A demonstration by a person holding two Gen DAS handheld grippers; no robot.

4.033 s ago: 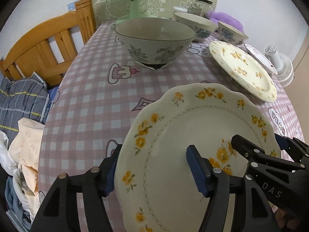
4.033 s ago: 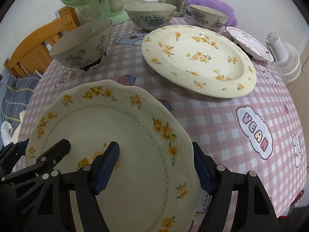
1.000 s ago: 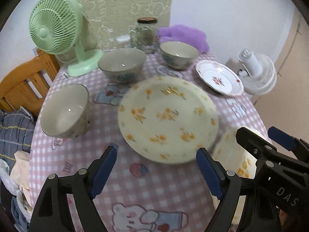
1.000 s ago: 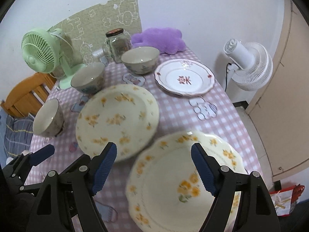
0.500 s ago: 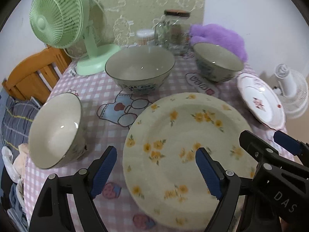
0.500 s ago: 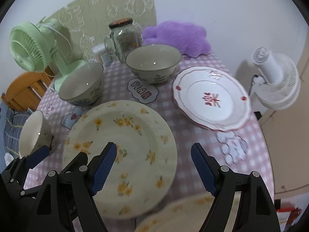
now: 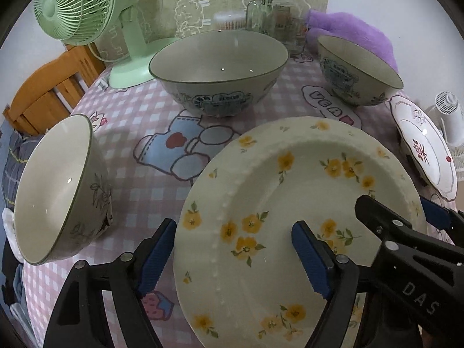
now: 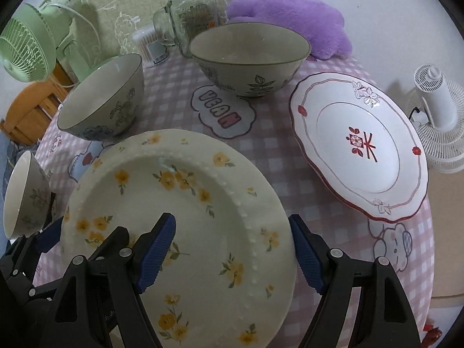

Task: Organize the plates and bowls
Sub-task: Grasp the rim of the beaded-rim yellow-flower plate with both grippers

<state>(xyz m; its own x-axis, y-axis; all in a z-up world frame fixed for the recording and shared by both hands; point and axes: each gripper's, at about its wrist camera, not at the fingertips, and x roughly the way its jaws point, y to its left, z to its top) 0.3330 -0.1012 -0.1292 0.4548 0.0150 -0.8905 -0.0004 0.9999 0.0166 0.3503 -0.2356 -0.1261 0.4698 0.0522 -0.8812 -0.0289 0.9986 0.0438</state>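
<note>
1. Left wrist view: your left gripper (image 7: 233, 250) has its jaws spread wide and holds nothing. Its left finger sits outside the near-left rim of the yellow-flowered plate (image 7: 290, 203) and its right finger hangs over the plate's well. That straddle looks like a line-up for taking the rim, though I cannot tell whether either pad touches it.
2. Same view: your right gripper (image 7: 403, 217) comes in from the right over the plate's right rim, so both tools are set on opposite sides, likely to share the load of a wide, slippery plate.
3. Same view: three bowls ring the plate: the tilted bowl (image 7: 58, 191) at near left, the large bowl (image 7: 217, 72) at far centre and the small bowl (image 7: 356, 72) at far right. The red-patterned plate (image 7: 423, 156) lies at the right edge of the checked tablecloth (image 7: 139, 121).
4. Right wrist view: your right gripper (image 8: 232, 253) is also parted and empty, with its right finger beyond the yellow-flowered plate's (image 8: 185, 220) right rim and its left finger above the well.
5. Same view: the red-patterned plate (image 8: 359, 148) rests well apart at far right. My guess is that it is the stacking partner, and nothing blocks the way between them.
6. Same view: the green fan (image 8: 26, 49), glass jar (image 8: 191, 11) and purple plush (image 8: 290, 17) crowd the far edge, so keep any lift low and toward you.
</note>
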